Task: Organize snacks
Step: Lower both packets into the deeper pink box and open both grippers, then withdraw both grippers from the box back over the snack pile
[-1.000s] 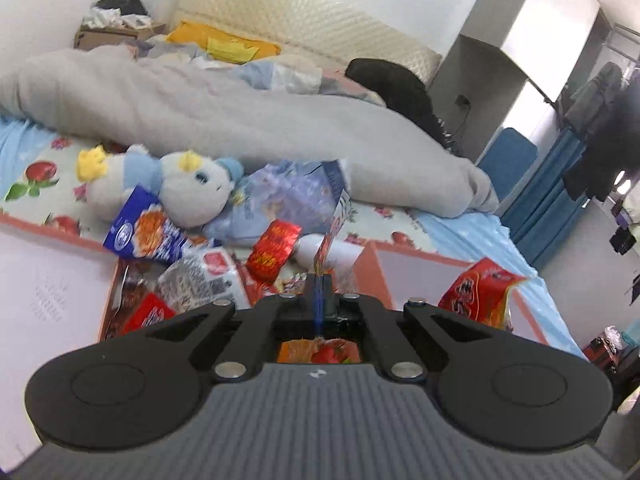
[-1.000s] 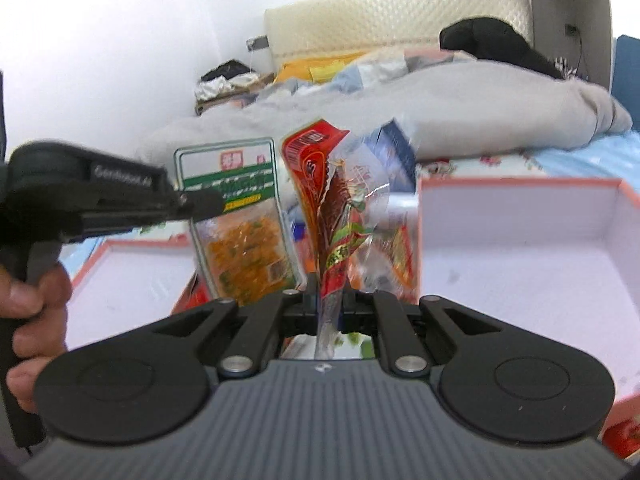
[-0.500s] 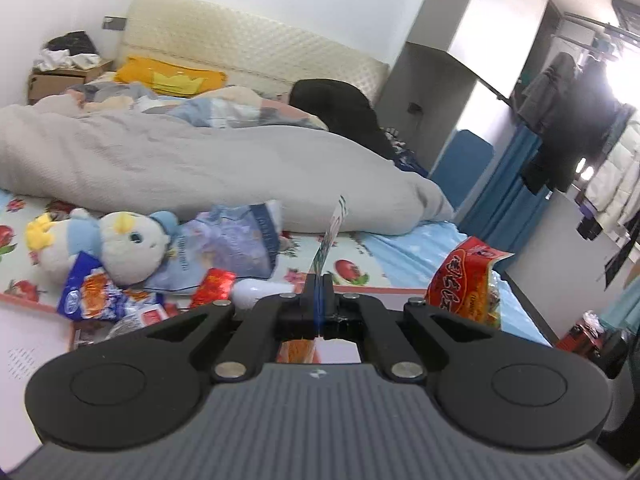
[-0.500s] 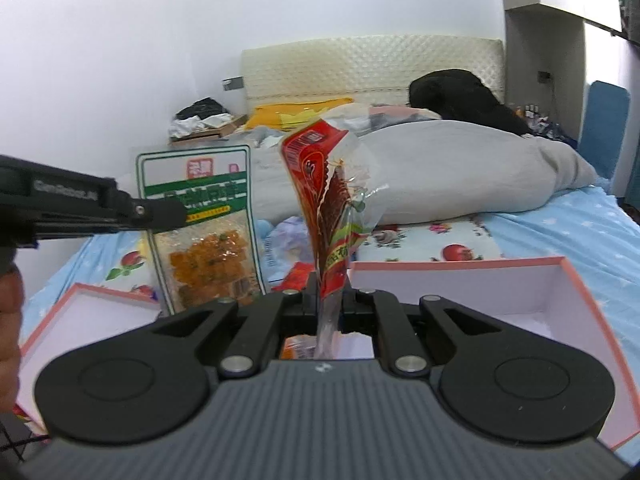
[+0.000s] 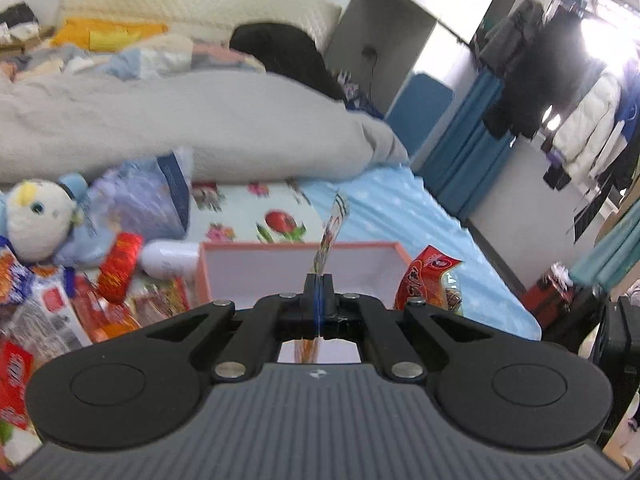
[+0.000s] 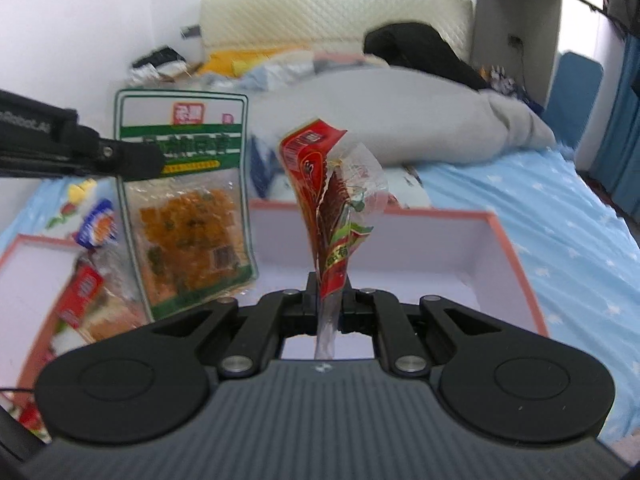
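Note:
My left gripper [image 5: 318, 285] is shut on a green-bordered packet of orange snack, seen edge-on [image 5: 331, 236] in its own view and flat in the right wrist view [image 6: 188, 208]. My right gripper [image 6: 327, 292] is shut on a red and clear snack packet [image 6: 332, 204], which also shows in the left wrist view [image 5: 430, 284]. Both packets hang above an empty pink-rimmed white box [image 6: 516, 248] [image 5: 256, 268] on the bed. The left gripper's arm [image 6: 72, 152] reaches in from the left.
A second pink-rimmed box [image 6: 24, 248] lies at left. Loose snack packets [image 5: 116, 268] are piled between the boxes. A plush toy [image 5: 36, 216], a blue bag [image 5: 148, 204] and a grey duvet [image 5: 200, 128] lie behind. The bed's edge runs at right [image 5: 500, 292].
Both grippers have swung right with their packets, so the empty right box now sits below them. The snack pile has slid to the left of the views.

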`<control>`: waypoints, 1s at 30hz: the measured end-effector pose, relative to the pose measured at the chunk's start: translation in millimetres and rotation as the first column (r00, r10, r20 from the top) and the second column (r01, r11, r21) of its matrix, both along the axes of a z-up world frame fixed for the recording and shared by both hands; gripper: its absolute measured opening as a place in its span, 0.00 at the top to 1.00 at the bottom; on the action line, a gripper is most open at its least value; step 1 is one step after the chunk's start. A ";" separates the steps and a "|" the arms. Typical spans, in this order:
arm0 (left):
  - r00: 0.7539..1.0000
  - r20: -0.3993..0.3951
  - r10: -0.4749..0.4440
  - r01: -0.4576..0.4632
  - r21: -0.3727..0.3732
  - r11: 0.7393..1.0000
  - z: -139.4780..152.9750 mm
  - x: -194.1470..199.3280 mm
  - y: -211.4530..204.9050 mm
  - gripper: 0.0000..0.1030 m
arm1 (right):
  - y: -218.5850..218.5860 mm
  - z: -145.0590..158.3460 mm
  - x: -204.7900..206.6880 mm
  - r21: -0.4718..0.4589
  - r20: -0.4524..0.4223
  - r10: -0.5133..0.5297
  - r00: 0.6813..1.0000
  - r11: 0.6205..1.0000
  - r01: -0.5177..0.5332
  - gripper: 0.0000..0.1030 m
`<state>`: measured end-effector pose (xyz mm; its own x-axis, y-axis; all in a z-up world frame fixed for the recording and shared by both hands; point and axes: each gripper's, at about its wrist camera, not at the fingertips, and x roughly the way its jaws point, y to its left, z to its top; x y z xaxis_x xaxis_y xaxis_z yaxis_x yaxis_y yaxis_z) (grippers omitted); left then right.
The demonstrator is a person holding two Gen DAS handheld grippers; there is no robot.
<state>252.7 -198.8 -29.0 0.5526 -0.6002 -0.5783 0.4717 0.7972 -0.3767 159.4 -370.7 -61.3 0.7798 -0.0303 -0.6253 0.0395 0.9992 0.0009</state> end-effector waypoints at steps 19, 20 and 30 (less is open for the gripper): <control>0.988 -0.150 -0.037 0.060 0.147 0.987 -55.0 15.1 -28.9 0.69 | -19.9 -52.0 9.8 0.036 -0.121 -0.099 0.988 0.994 0.104 0.28; 0.991 -0.132 -0.033 0.052 0.145 0.988 -51.3 14.0 -25.4 0.55 | -20.6 -48.0 9.3 0.042 -0.110 -0.102 0.989 0.993 0.107 0.28; 1.000 -0.001 0.000 0.000 0.109 0.994 -4.1 -7.0 14.2 0.51 | -12.5 -1.3 -2.1 0.101 0.022 -0.126 0.992 0.987 0.123 0.21</control>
<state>245.7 -184.6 -33.1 0.5518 -0.5331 -0.6413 0.4711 0.8338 -0.2878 157.3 -383.2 -62.6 0.7911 -0.0671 -0.6079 0.1620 0.9815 0.1024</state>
